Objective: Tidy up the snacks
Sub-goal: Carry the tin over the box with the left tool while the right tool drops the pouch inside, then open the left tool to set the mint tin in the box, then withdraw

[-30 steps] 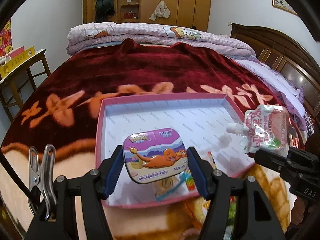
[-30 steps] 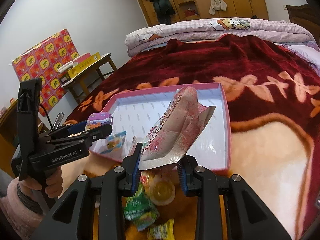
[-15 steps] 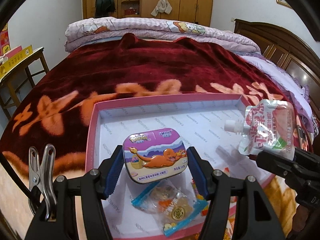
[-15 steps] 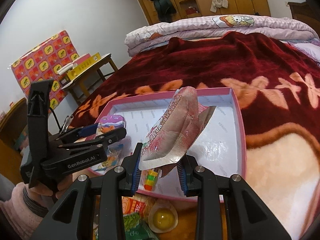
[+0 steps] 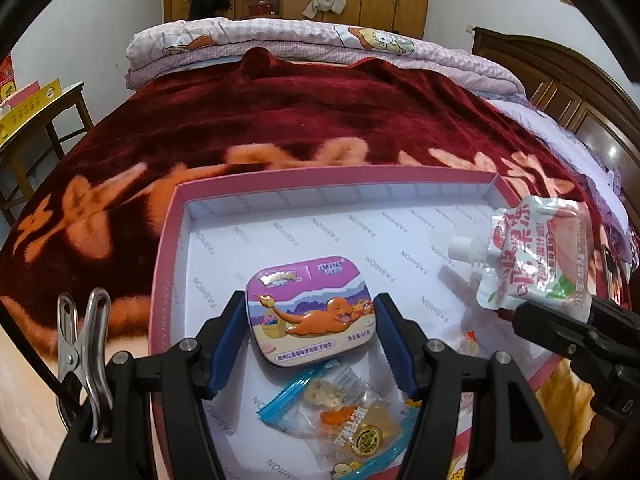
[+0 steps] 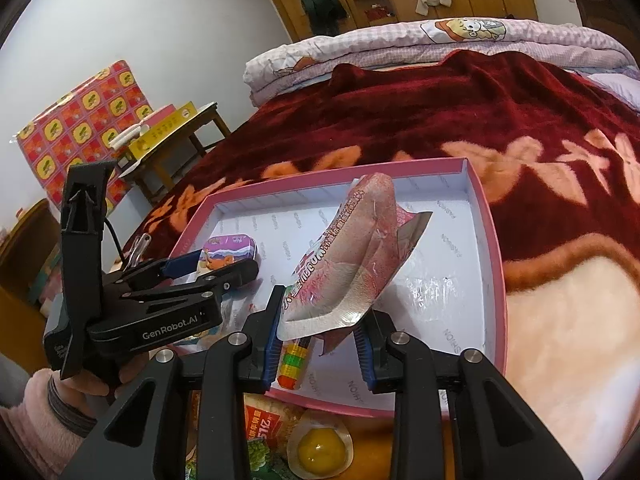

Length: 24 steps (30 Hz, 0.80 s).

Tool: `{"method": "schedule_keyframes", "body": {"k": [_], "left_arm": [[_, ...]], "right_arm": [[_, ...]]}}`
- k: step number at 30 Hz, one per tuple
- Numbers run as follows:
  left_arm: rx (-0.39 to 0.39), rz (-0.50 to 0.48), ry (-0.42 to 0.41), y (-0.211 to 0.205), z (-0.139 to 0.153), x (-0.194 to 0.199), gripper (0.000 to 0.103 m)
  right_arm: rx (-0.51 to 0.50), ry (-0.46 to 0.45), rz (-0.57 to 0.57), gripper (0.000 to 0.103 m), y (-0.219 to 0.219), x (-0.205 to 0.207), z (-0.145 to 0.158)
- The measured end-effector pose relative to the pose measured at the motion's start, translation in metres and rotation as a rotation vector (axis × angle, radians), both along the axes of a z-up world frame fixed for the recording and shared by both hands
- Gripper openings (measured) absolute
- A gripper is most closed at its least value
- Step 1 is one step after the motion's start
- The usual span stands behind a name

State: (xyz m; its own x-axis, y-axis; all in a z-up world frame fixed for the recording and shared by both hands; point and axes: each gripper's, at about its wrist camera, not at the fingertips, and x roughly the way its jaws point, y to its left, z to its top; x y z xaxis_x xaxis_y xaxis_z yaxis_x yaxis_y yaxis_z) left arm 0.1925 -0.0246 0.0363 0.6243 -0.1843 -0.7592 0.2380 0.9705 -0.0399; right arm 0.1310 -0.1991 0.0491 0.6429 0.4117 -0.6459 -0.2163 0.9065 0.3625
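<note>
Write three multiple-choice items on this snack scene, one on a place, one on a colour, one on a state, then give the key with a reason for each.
1. Where is the clear packet with blue edges?
A. On the red blanket
B. Inside the pink box
C. On the wooden table

2. What colour is the rim of the box?
A. Pink
B. Green
C. Black

3. How does the left tool stand?
A. Open and empty
B. Shut on the spouted pouch
C. Shut on the purple tin

Key: 1 B, the packet lies on the box's white floor. 2 A, the rim is pink around a white inside. 3 C, its blue pads press both sides of the purple tin, while the spouted pouch sits in the right tool.
</note>
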Motion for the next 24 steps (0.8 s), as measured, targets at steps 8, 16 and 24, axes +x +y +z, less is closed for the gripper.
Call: {"method": "schedule_keyframes", "body": {"k": [8,16,24], "left_arm": [[0.028,-0.024,0.001,-0.006,-0.001,-0.003,0.067],[0.016,-0.033,0.013,-0.004,0.000,-0.007,0.070],[0.027,-0.058,-0.042,-0.005,0.013,-0.022,0.075]], "right_arm": [[-0.015,0.018,-0.020,0.035,0.001,0.000,-0.005],[-0.020,0.015,-0.035,0.063,0.000,-0.005,-0.004],[-0.034,-0.021,-0.037,0.070,0.002,-0.014,0.003]]}}
